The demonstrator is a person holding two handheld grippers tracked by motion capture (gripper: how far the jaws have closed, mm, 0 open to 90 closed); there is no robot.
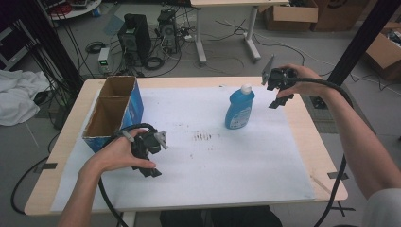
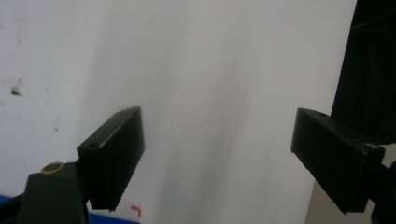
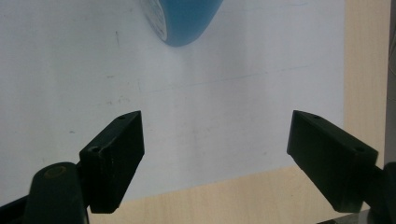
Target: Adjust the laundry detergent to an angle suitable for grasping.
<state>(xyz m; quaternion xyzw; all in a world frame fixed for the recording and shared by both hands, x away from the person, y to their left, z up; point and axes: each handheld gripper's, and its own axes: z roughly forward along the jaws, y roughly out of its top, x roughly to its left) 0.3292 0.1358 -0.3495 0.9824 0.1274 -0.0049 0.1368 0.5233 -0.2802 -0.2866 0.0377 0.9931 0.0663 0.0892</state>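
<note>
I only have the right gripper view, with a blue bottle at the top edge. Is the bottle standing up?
Observer: Yes, the bottle stands upright on the white sheet, white cap on top.
Operator: Where are the left tongs?
Observer: The left tongs hang open over the sheet's near left part, nothing between them.
Operator: Anything else on the table?
Observer: An open blue box with two compartments stands at the left edge.

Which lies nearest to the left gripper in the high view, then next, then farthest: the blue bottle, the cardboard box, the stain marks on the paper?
From the left gripper:
1. Cardboard box, just behind it, left.
2. Stain marks, mid-sheet, to its right.
3. Blue bottle, far right.
</note>
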